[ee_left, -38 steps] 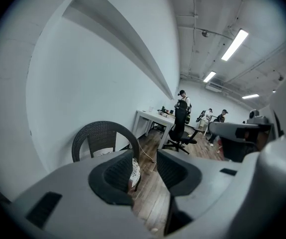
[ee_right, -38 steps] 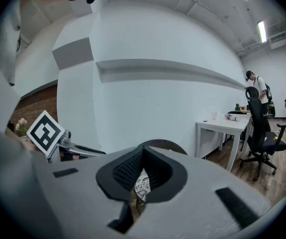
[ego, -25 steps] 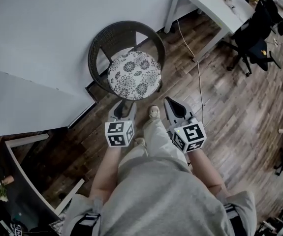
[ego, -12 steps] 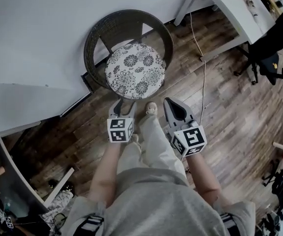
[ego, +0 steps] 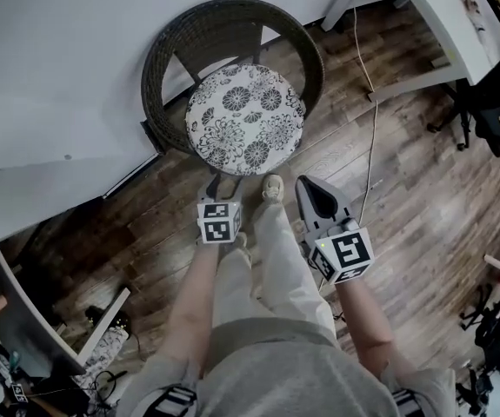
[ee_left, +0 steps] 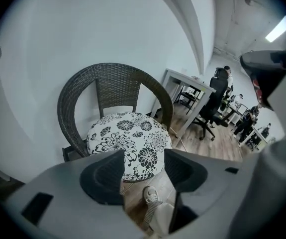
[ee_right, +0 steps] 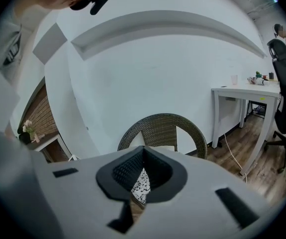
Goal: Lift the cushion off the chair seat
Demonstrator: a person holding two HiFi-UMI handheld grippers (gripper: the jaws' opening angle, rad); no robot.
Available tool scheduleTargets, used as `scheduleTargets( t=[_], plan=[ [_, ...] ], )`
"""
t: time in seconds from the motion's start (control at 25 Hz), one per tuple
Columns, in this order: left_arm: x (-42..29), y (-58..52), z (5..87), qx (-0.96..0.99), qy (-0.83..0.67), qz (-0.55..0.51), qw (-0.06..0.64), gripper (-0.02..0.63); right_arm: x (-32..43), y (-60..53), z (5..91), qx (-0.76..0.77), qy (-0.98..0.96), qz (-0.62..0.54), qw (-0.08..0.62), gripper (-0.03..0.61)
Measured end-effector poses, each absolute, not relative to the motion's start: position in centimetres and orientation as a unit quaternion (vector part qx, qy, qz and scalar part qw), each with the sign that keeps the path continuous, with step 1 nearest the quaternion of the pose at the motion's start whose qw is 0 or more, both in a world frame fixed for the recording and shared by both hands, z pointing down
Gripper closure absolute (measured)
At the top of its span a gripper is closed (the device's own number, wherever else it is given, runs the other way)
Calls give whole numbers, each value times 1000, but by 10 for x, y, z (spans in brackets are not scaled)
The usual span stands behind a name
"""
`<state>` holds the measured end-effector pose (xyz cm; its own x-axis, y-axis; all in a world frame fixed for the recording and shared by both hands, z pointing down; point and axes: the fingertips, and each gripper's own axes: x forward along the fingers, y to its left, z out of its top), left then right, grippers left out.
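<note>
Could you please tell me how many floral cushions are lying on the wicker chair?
1: the floral cushion lies flat on the seat of the wicker chair, covering it. Anything underneath it would be hidden.

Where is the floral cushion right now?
In the head view the cushion lies upper centre on the seat of the wicker chair, which stands against the white wall. It is just beyond the person's shoe.

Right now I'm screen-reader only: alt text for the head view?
A round floral cushion lies on a wicker chair. A person holds the left gripper and right gripper short of it; the left's empty jaws have just been opening.
</note>
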<state>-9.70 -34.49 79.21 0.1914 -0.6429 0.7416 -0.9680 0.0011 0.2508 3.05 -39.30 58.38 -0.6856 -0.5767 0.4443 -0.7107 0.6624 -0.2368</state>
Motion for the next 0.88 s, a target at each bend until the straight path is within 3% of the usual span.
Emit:
scheduleTargets(
  t=[0.88],
  plan=[
    [-116,-346,967,611,-576,336,426,376,24,-410,696,328,-879,274,210,577]
  ],
)
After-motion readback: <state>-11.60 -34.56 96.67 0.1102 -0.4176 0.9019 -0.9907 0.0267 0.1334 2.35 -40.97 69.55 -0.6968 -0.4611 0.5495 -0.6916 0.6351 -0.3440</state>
